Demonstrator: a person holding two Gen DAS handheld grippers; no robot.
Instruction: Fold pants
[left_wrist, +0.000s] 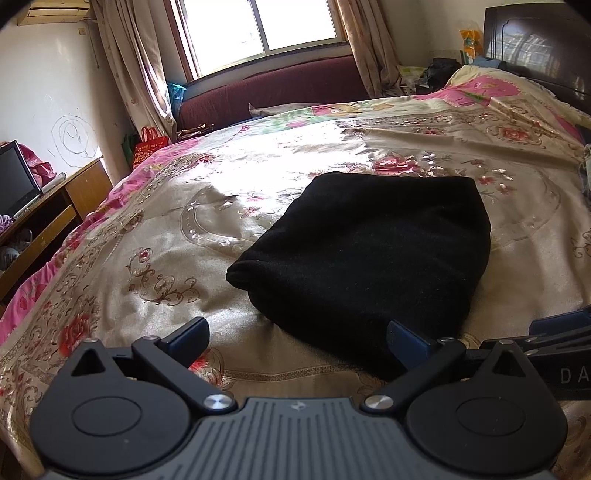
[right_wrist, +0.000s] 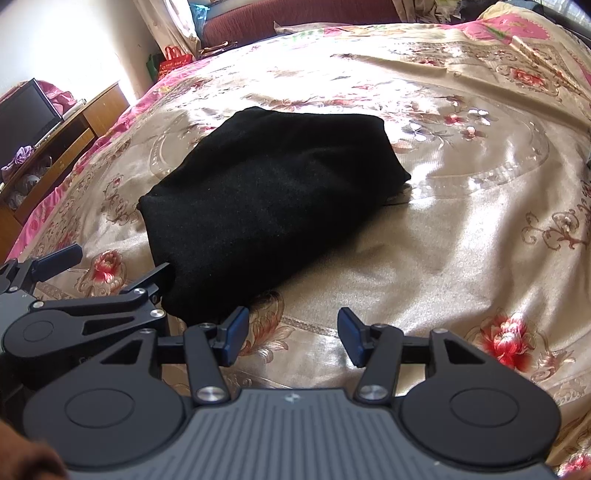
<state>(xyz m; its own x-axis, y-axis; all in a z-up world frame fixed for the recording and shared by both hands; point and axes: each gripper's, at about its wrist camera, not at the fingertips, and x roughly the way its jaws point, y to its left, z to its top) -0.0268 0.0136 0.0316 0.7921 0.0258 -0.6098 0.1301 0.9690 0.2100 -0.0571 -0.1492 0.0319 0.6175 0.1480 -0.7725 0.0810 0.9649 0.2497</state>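
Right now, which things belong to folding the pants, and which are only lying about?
Job: pants, left gripper, right gripper, bed.
Lying about: red bag, TV, cabinet, sofa.

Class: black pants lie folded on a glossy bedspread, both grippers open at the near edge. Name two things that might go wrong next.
1. The left gripper straddles the pants' near edge; closing could pinch one layer and undo the fold.
2. The bedspread looks slick, so the bundle may slide when nudged.

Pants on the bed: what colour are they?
Plain black pants, no pattern visible; the right wrist view shows them best.
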